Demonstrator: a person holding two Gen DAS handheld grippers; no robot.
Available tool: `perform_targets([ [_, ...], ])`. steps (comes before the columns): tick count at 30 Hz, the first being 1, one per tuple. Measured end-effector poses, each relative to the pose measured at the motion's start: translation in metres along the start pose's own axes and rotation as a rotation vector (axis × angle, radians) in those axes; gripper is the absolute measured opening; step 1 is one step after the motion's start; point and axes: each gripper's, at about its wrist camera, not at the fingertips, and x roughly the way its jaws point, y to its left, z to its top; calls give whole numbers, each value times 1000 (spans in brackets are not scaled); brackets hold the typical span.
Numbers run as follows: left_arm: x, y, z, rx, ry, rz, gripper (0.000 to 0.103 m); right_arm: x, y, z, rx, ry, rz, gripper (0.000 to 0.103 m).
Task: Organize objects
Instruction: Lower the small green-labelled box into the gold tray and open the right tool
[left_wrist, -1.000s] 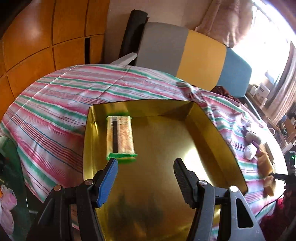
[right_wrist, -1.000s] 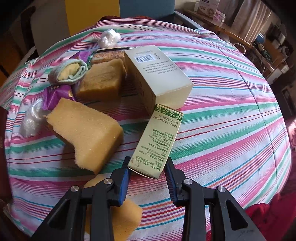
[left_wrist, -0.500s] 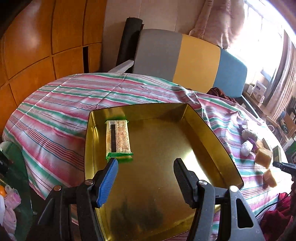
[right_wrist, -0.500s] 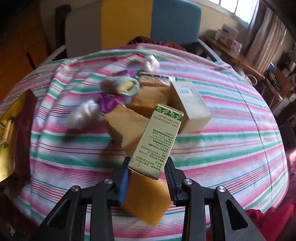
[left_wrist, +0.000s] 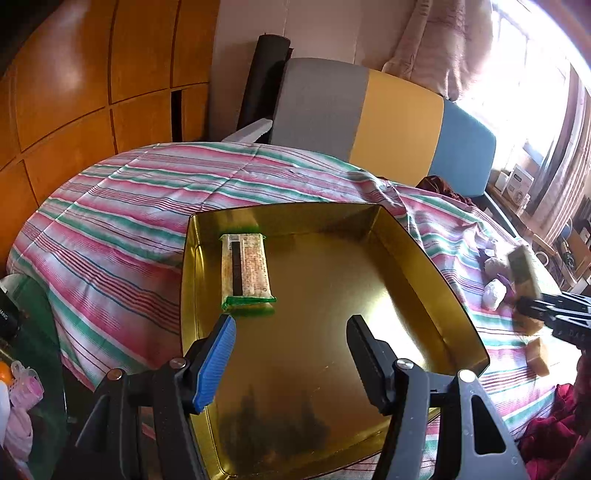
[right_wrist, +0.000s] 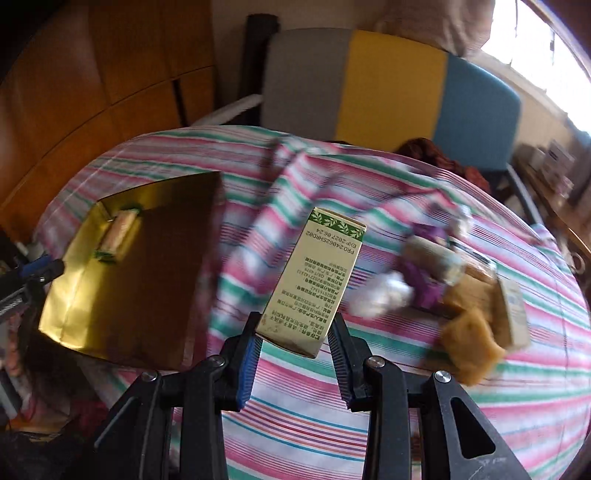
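Note:
My right gripper (right_wrist: 295, 332) is shut on a slim pale-green carton (right_wrist: 314, 277) with printed text, carried in the air above the striped cloth. The carton (left_wrist: 522, 271) and the gripper (left_wrist: 528, 308) also show, blurred, at the right edge of the left wrist view. A gold tin tray (left_wrist: 424, 280) lies on the cloth with a green-edged snack packet (left_wrist: 245, 269) in its far left corner. My left gripper (left_wrist: 290, 345) hangs open over the tray's near part, holding nothing. In the right wrist view the tray (right_wrist: 66, 302) lies to the left of the carton.
A heap of loose things lies right of the tray: yellow sponge blocks (right_wrist: 469, 343), a beige box (right_wrist: 511, 314), a purple wrapper (right_wrist: 424, 280) and white crumpled bits (right_wrist: 380, 295). A grey, yellow and blue sofa back (left_wrist: 369, 114) stands behind the table. Wooden panels (left_wrist: 74, 92) fill the left.
My right gripper has lifted the carton off the cloth and swung left from the heap toward the tray, rolling as it went. The left gripper has stayed over the tray.

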Motion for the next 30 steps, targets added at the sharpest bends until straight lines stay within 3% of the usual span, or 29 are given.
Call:
perform_targets([
  [11,-13,45,0,-94,-8,52,63,58,138,35,-197,78,221,37],
  [18,-22,95,0,-219,-23,125,63,108,222,45,-321,165,291,37],
  [19,-23,100,1,-231,-28,128,63,112,232,47,-333,170,301,40],
  [23,-23,108,0,-250,-35,133,63,122,255,52,-346,161,330,69],
  [30,-18,102,-1,-238,-20,121,63,116,248,49,-305,143,338,77],
])
